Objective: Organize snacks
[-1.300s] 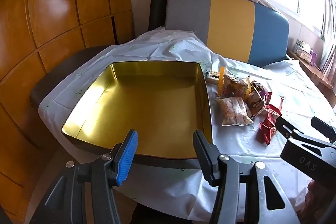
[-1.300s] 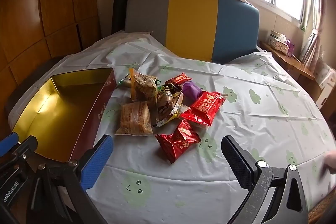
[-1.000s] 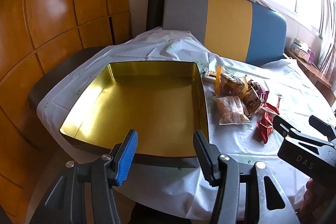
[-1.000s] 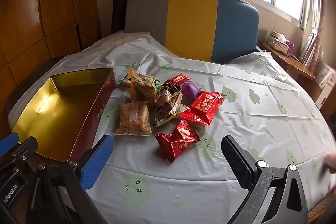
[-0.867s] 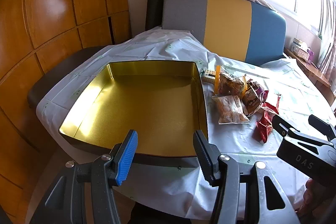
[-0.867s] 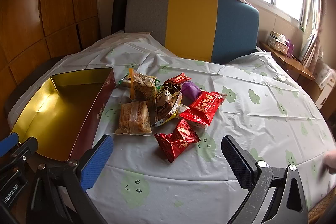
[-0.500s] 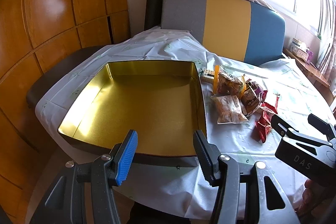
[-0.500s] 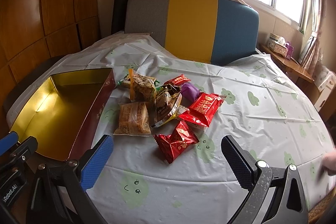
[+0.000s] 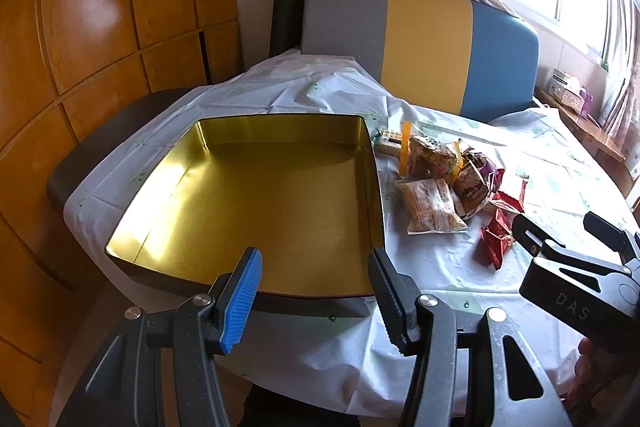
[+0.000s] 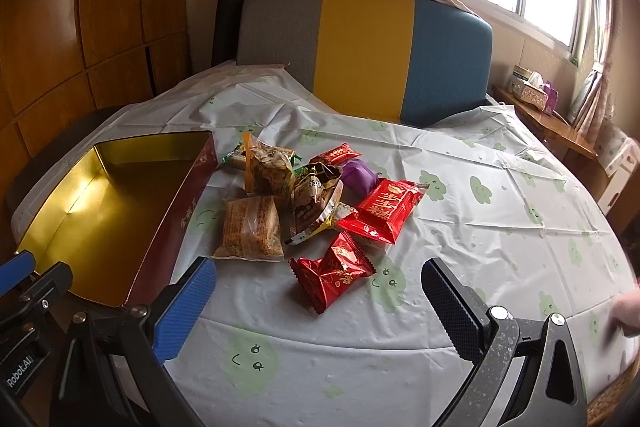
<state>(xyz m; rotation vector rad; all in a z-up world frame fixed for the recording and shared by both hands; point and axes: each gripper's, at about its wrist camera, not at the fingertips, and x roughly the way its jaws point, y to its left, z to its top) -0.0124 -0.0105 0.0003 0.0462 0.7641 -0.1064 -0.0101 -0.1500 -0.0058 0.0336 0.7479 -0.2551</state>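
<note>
An empty gold tin (image 9: 172, 187) (image 10: 180, 211) lies on the left of the table. A heap of wrapped snacks sits to its right: a clear brown biscuit pack (image 10: 250, 227) (image 9: 430, 205), a small red pack (image 10: 334, 273) (image 9: 496, 243), a bigger red pack (image 10: 384, 209), a purple one (image 10: 358, 177) and several brown ones (image 10: 312, 203). My left gripper (image 9: 314, 265) hovers open over the tin's near edge, nothing between its fingers. My right gripper (image 10: 318, 283) stands open just in front of the small red pack, not touching it.
A white tablecloth with green prints (image 10: 480, 227) covers the round table. A grey, yellow and blue seat back (image 10: 360, 55) stands behind it, wood panels (image 9: 100, 7) to the left. A side shelf with a tissue box (image 10: 528, 87) is at right. A hand (image 10: 626, 311) shows at the right edge.
Both views have shifted only slightly; tin and snacks lie where they were. Both grippers stay open and empty.
</note>
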